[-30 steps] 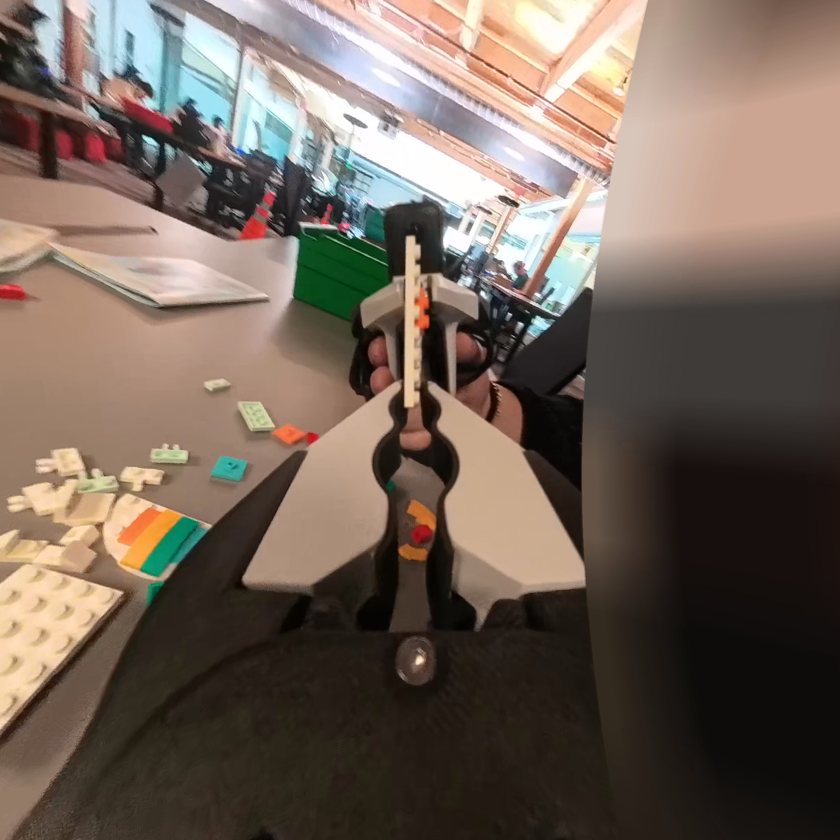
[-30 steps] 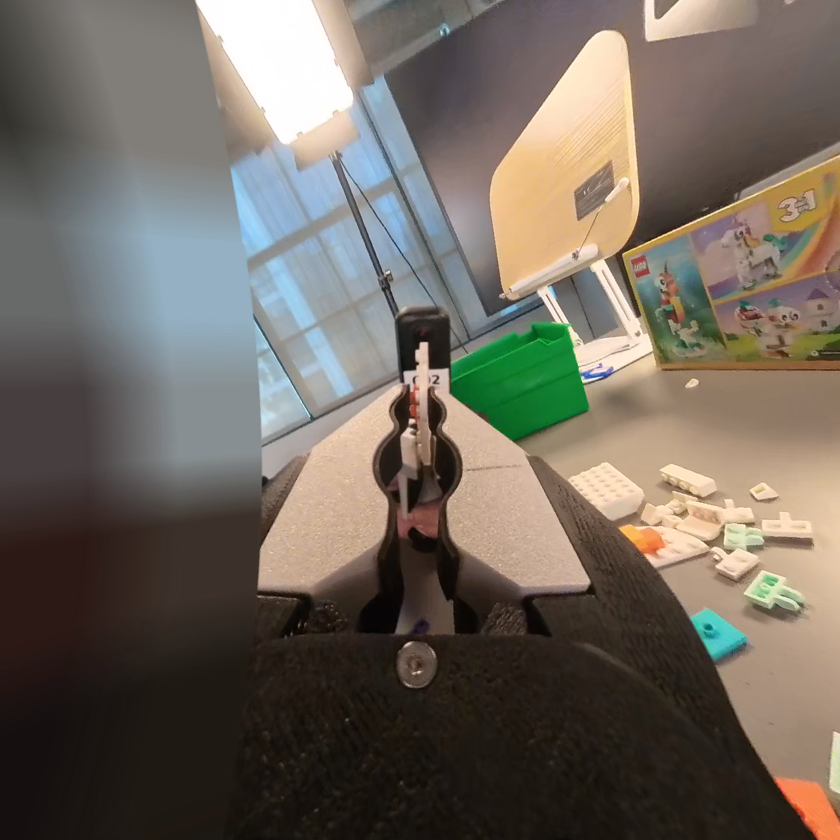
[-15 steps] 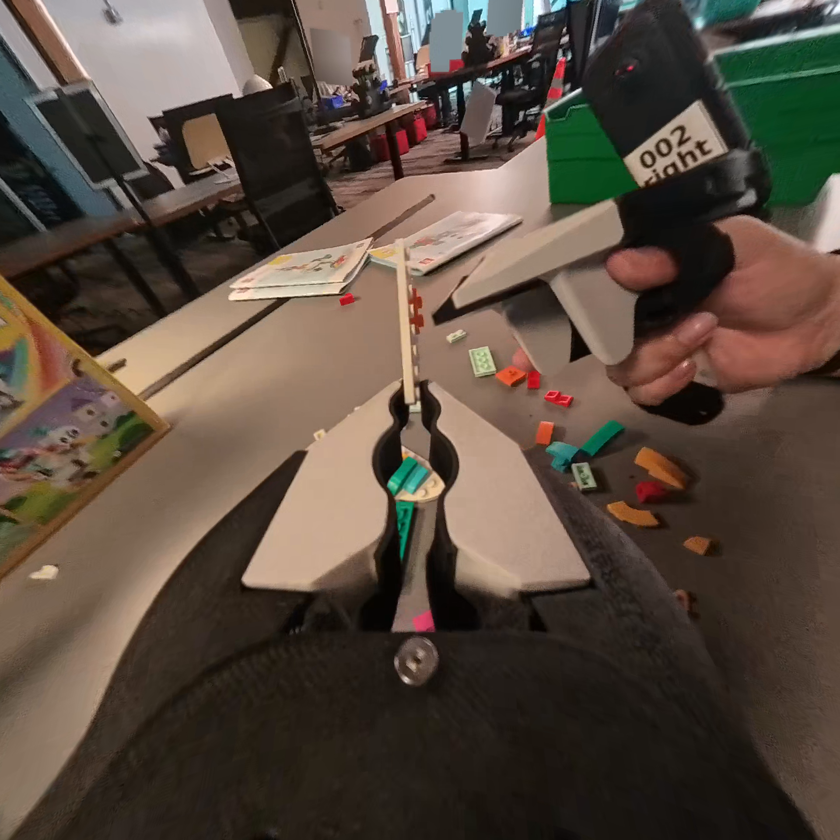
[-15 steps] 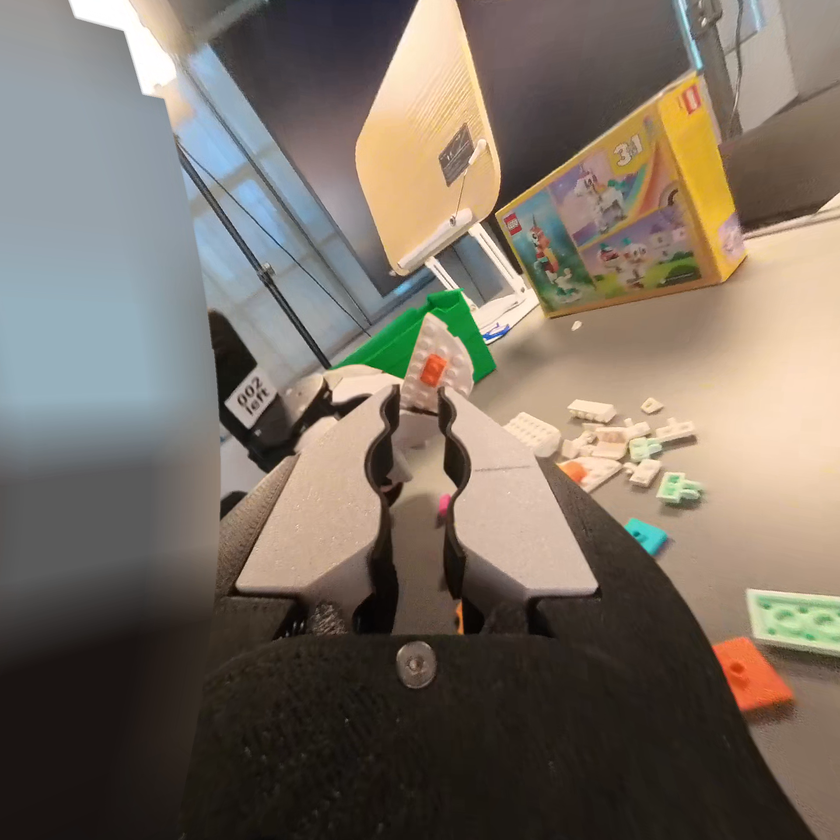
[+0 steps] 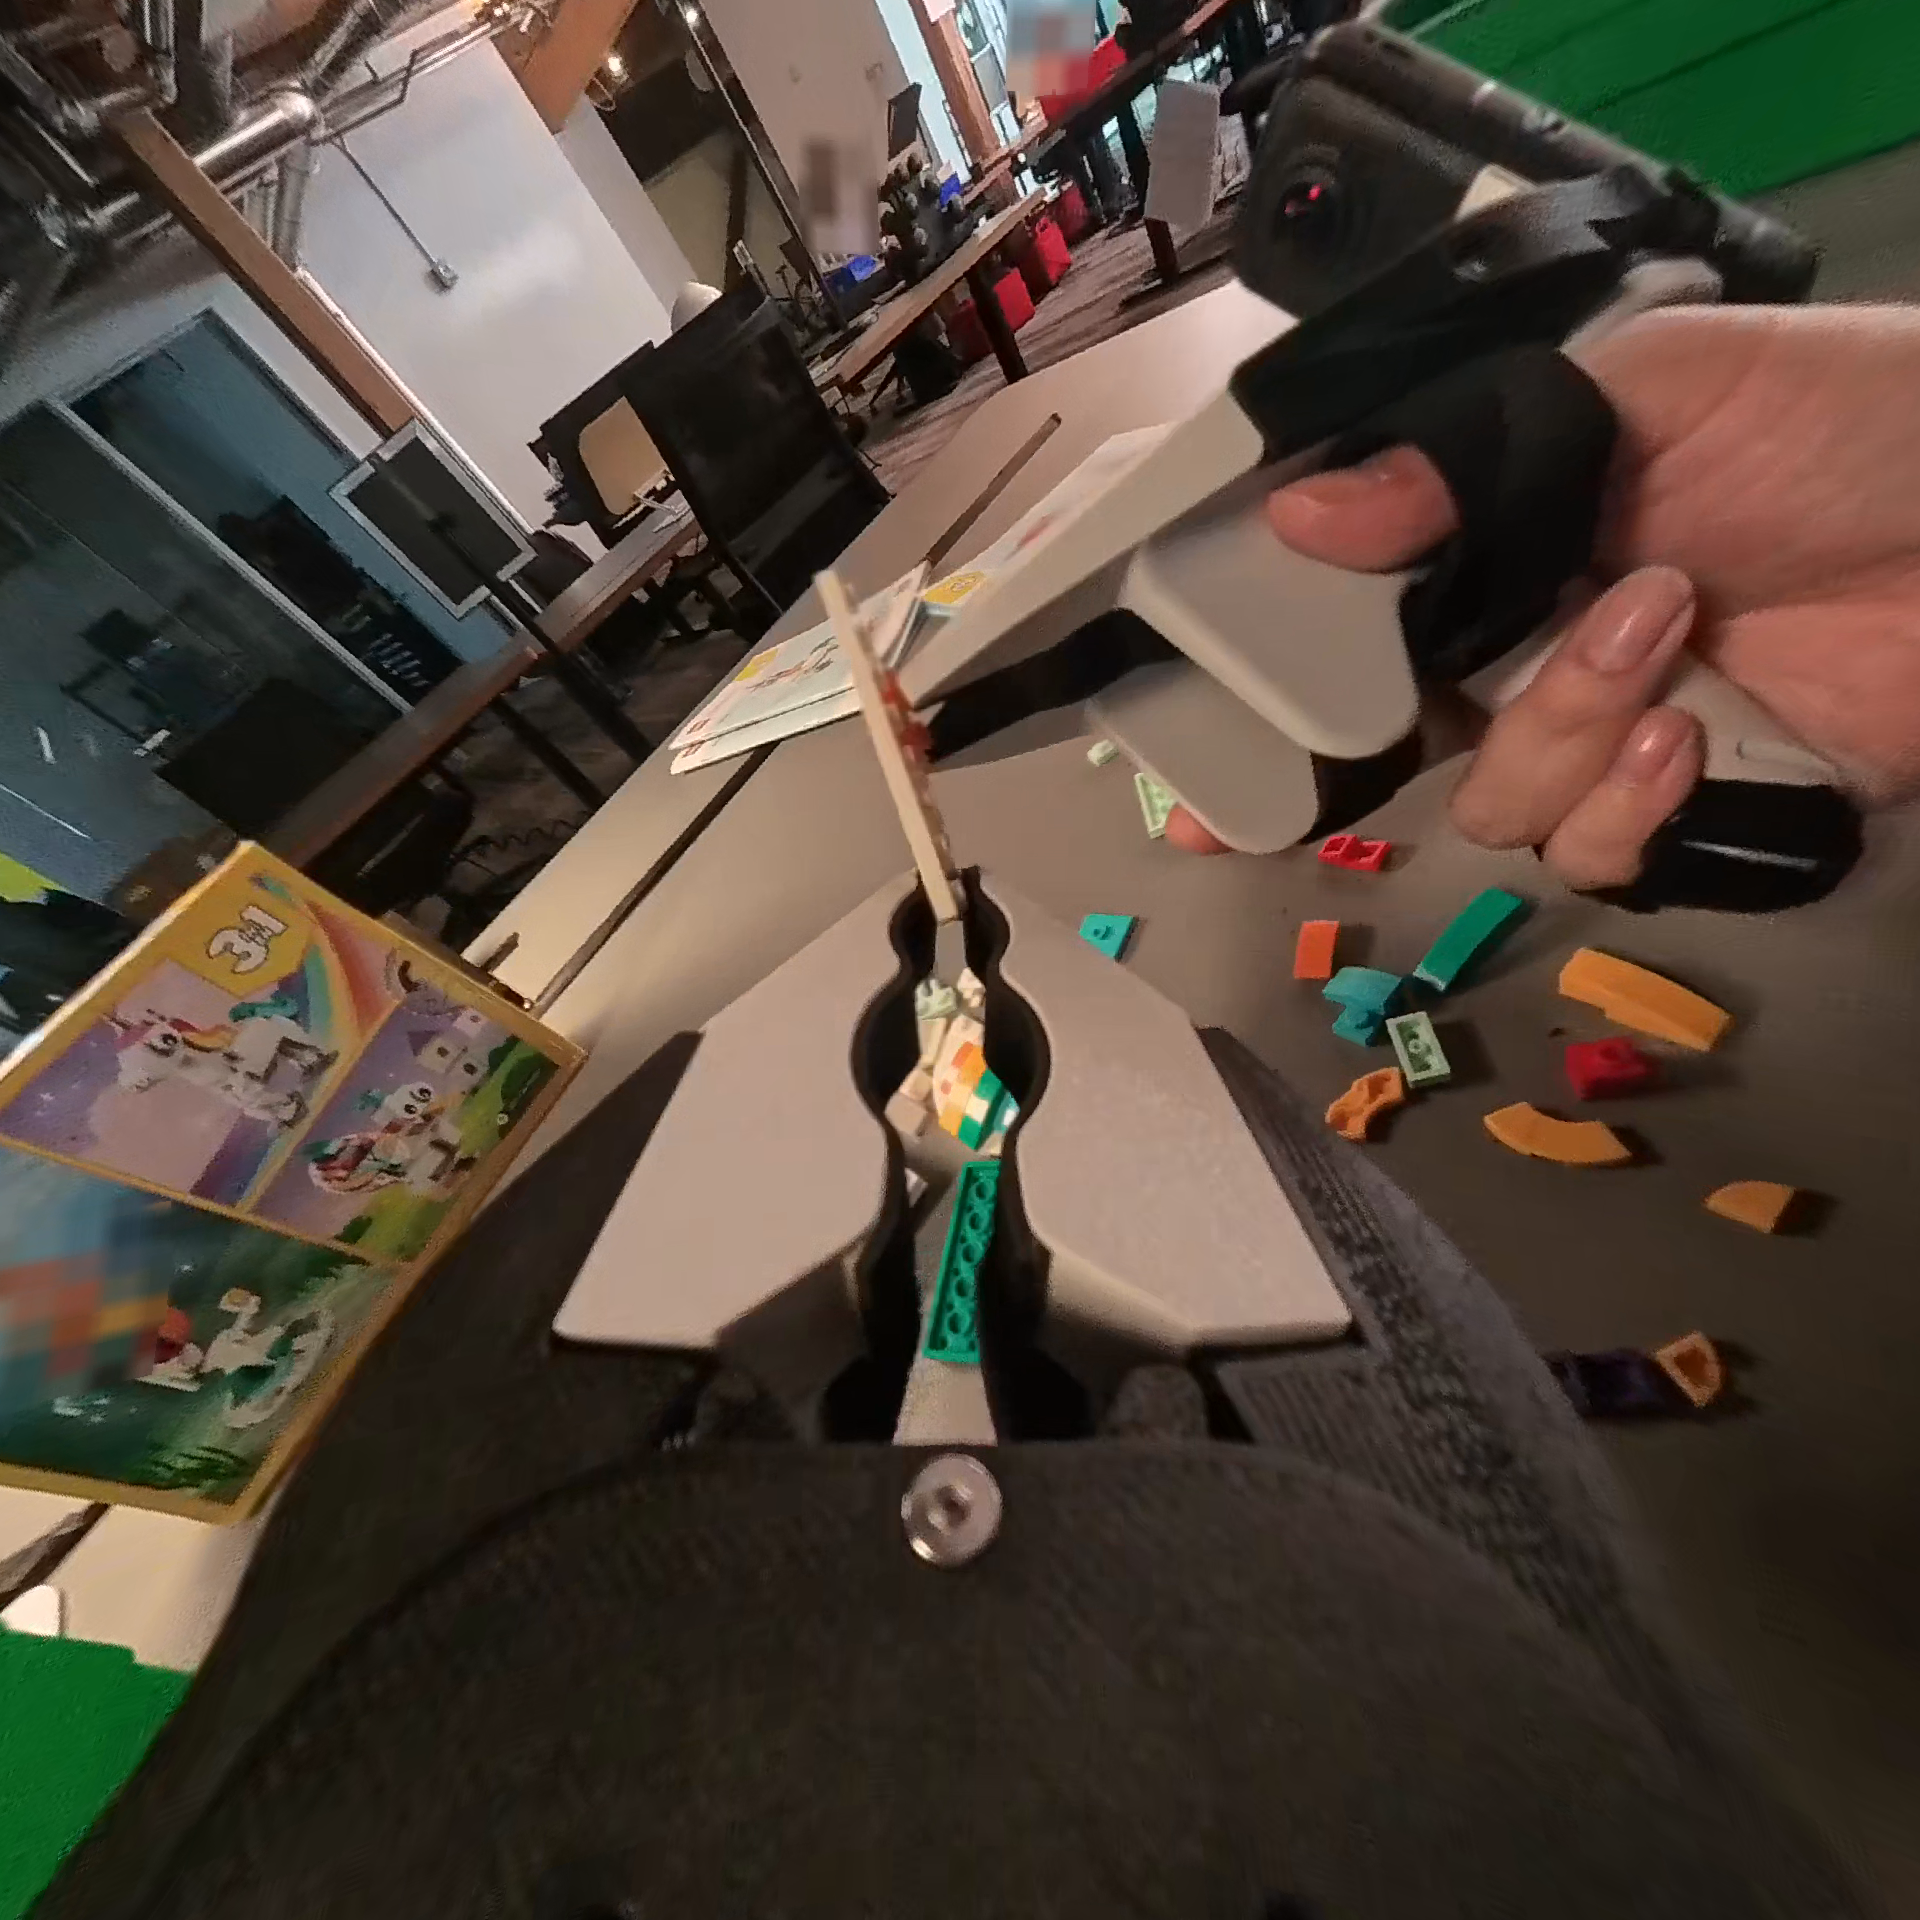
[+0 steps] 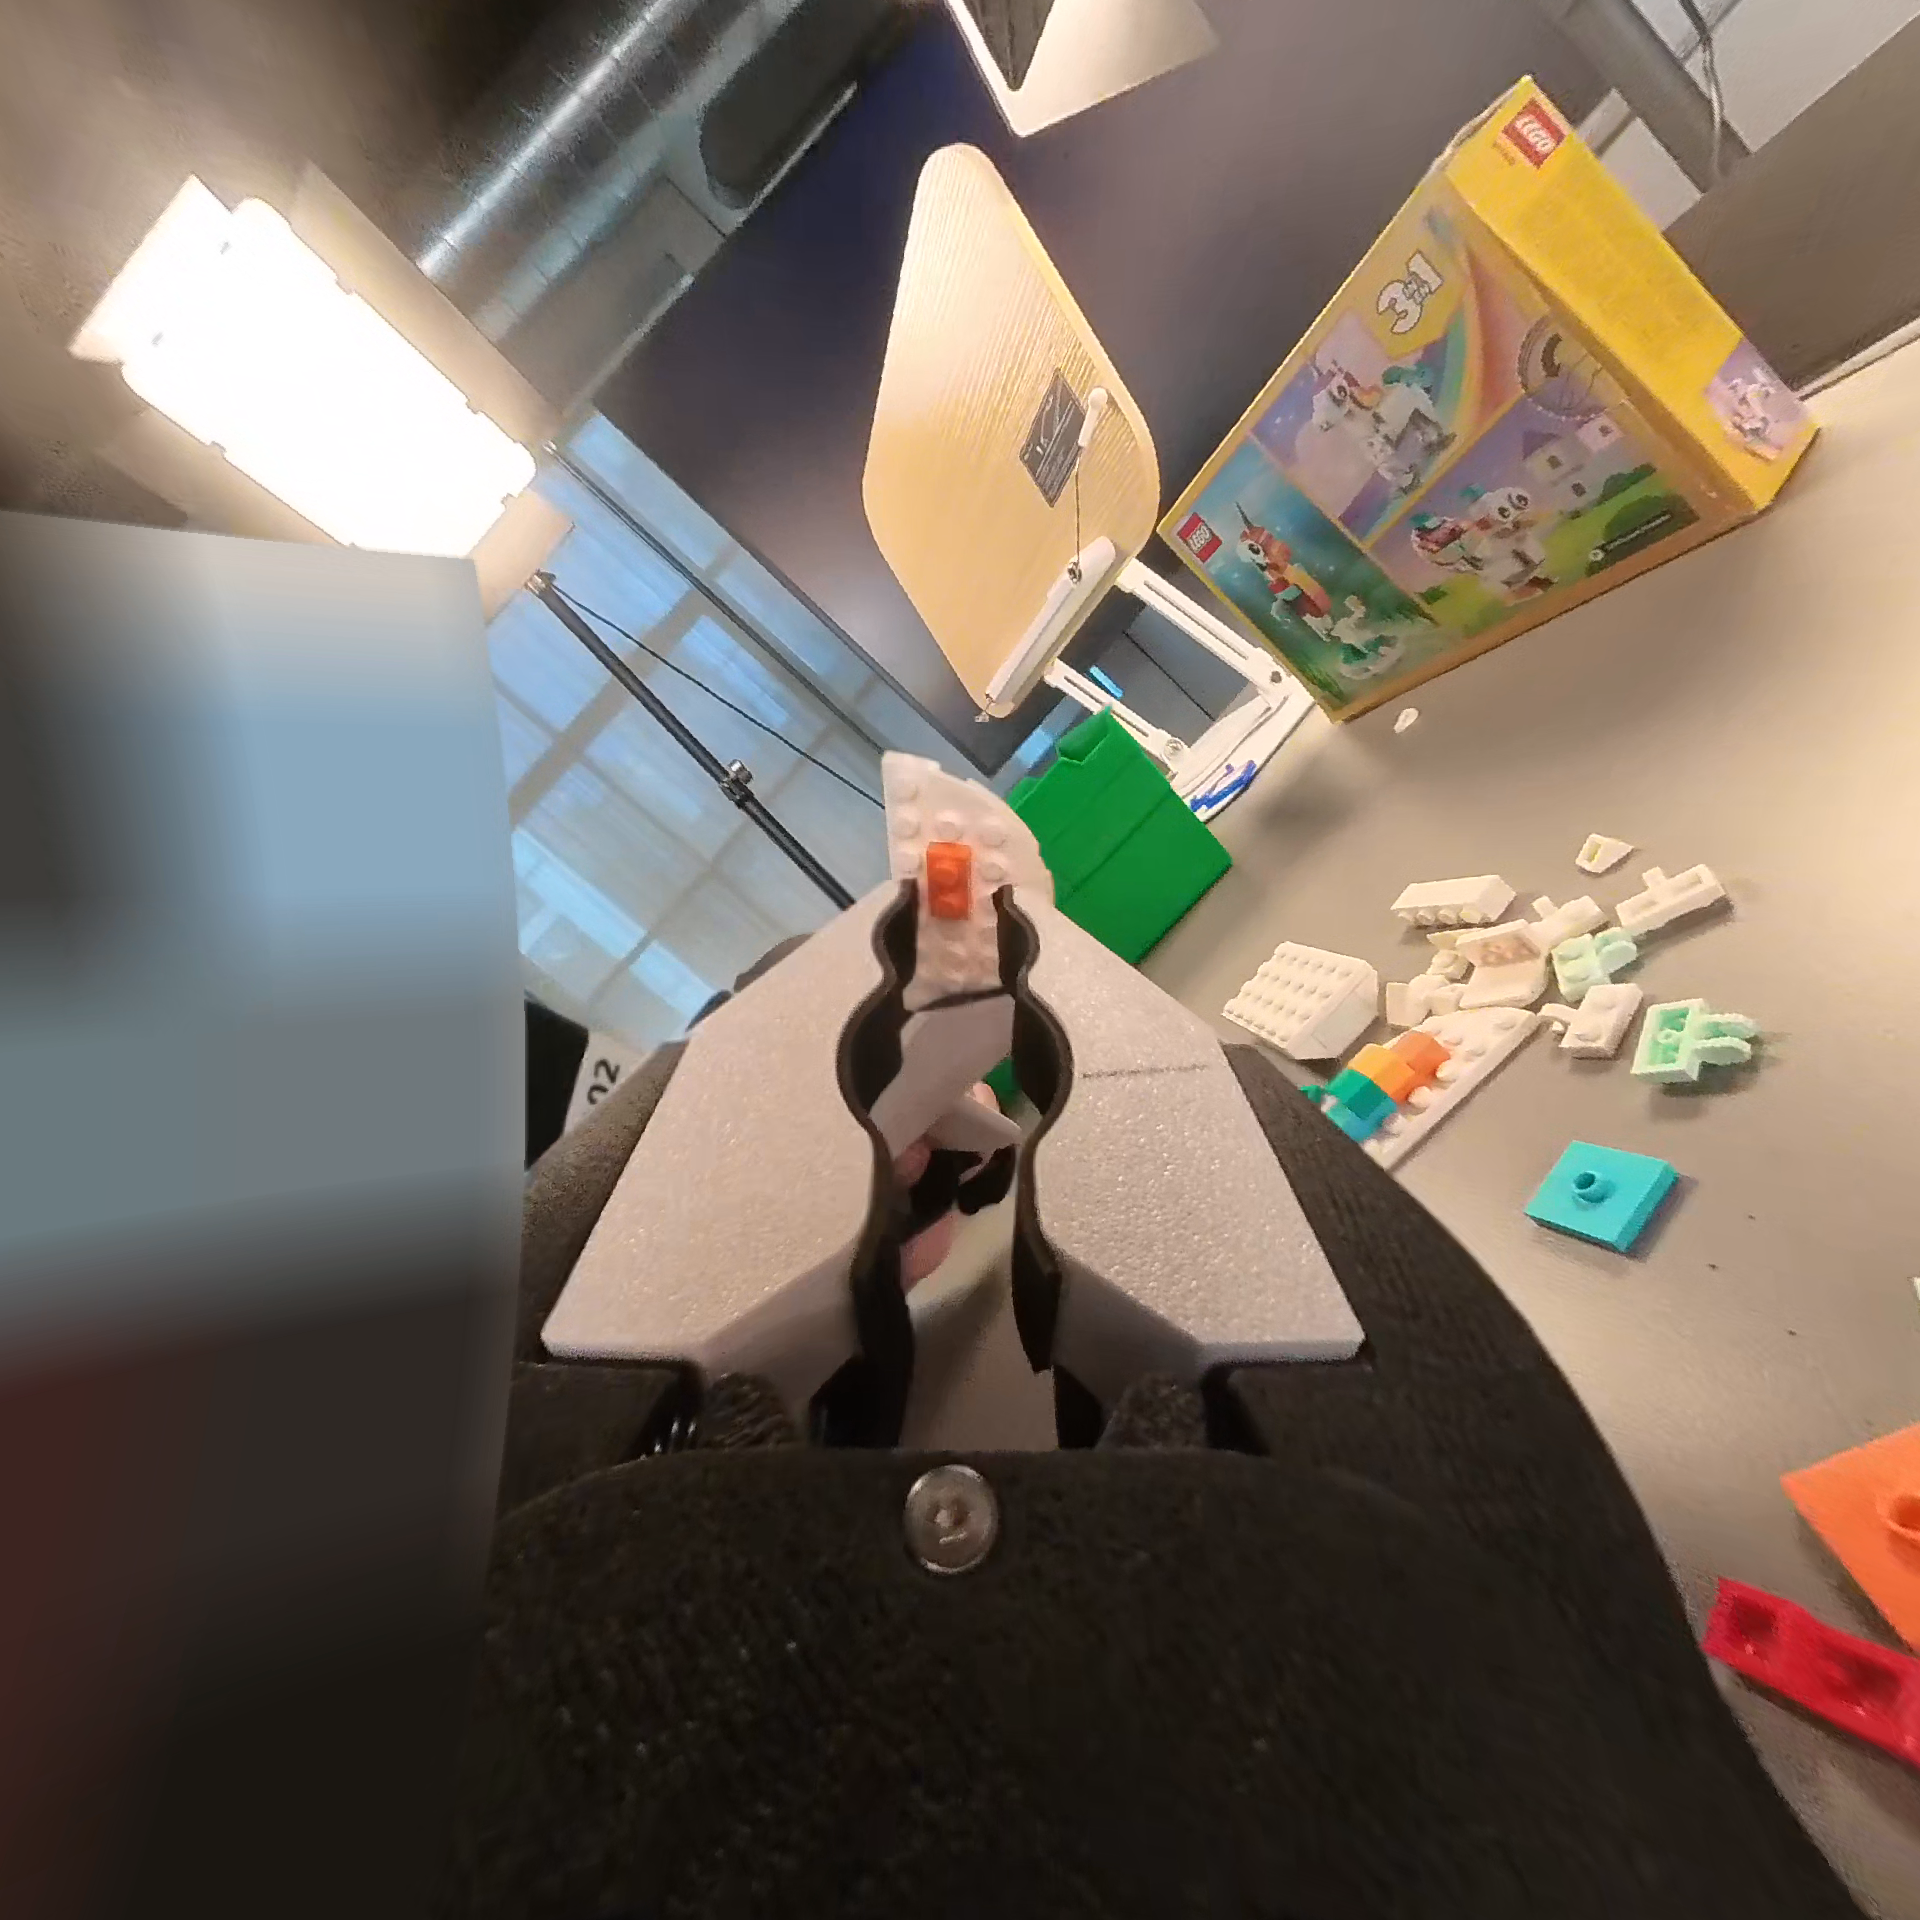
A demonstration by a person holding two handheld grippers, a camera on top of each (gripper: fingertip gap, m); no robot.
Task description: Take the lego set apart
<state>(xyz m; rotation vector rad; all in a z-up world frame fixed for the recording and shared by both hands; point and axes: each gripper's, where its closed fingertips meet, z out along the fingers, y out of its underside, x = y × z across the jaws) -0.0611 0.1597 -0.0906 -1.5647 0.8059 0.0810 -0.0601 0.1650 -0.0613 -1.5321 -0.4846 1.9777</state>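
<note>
Plate is clamped edge-on in left gripper, long axis forward; right gripper, parted, frames its orange stud.

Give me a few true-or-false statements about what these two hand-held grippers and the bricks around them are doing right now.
1. The left hand-held gripper clamps a thin white studded plate by its edge. True.
2. The right hand-held gripper is shut on that plate too. False: its jaws stand apart, and the plate only shows beyond them.
3. A small orange brick sits on the plate's studded face. True.
4. The yellow picture box lies flat on the grey table. False: it stands on edge.
5. The loose orange curved pieces are stacked in the green bin. False: they lie scattered on the table.
</note>
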